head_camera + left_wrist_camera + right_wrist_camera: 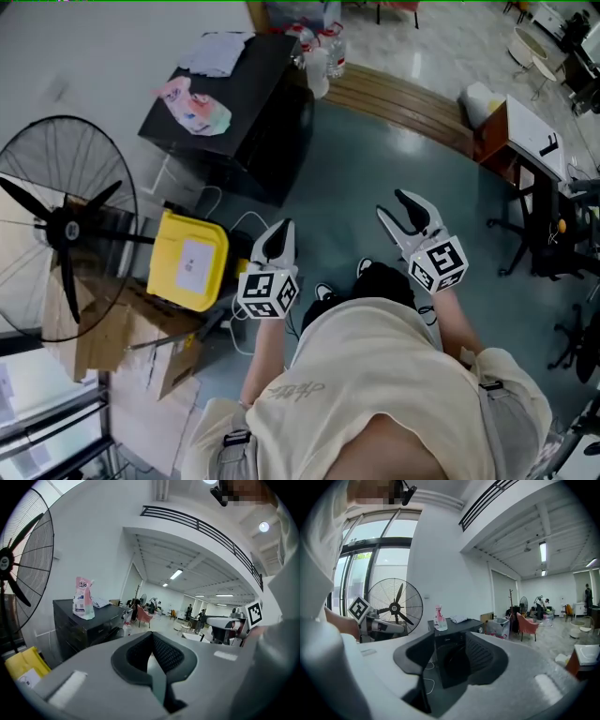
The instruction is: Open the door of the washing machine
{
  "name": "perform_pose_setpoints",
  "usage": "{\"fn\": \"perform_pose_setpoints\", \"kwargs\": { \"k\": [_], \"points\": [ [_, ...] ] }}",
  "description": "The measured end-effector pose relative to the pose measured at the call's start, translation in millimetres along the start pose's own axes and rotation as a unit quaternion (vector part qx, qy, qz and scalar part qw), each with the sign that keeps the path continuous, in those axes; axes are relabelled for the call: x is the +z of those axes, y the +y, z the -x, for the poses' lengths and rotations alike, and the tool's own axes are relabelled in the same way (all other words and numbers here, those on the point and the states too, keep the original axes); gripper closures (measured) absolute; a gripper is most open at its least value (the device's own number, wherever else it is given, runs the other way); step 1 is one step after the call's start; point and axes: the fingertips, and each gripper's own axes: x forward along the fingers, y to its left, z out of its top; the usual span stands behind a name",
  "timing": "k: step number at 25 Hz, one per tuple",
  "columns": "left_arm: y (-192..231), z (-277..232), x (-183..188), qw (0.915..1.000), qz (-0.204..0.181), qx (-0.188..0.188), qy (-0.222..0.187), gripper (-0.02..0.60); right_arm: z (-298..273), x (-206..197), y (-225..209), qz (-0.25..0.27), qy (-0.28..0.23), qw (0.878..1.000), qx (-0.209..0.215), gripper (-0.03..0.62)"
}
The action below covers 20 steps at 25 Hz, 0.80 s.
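Observation:
The black washing machine (pixel 246 103) stands against the wall, some way ahead of both grippers, with its door (pixel 452 660) closed. A pink pouch (pixel 195 105) and a white cloth (pixel 217 52) lie on its top. My left gripper (pixel 279 228) is held in the air with its jaws together and nothing between them; in the left gripper view the machine (pixel 89 625) is off to its left. My right gripper (pixel 389 202) hangs beside it with jaws spread and empty. In the right gripper view the machine (pixel 449 644) shows through the gap of that gripper (pixel 451 639).
A large standing fan (pixel 66 225) is at the left, with a yellow box (pixel 190 260) and cardboard (pixel 112 328) below it. White cables (pixel 239 225) run over the floor. Bottles (pixel 323 52) and a wooden platform (pixel 403 103) lie beyond the machine; desks and chairs (pixel 534 150) are at the right.

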Motion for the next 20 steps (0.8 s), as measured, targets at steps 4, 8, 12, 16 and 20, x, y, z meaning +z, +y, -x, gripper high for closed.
{"fn": "perform_pose_setpoints", "kwargs": {
  "k": [4, 8, 12, 16, 20],
  "points": [
    [6, -17, -3, 0.9999, 0.012, 0.006, 0.009, 0.563, -6, -1, -16, 0.011, 0.013, 1.0, -0.001, 0.385],
    [12, -46, 9, 0.9998, 0.004, 0.016, 0.01, 0.563, -29, -5, -40, -0.009, 0.01, 1.0, 0.016, 0.387],
    [13, -79, 23, 0.9992, -0.007, 0.034, 0.018, 0.563, -56, -10, -72, -0.029, 0.008, 0.999, 0.037, 0.387],
    [15, -125, 38, 0.9987, -0.007, 0.045, 0.022, 0.563, -98, -1, -109, -0.017, -0.002, 0.997, 0.071, 0.387],
    [28, -158, 52, 0.9966, 0.017, 0.079, 0.016, 0.563, -133, -3, -133, -0.012, 0.005, 0.994, 0.111, 0.387]
  ]
}}
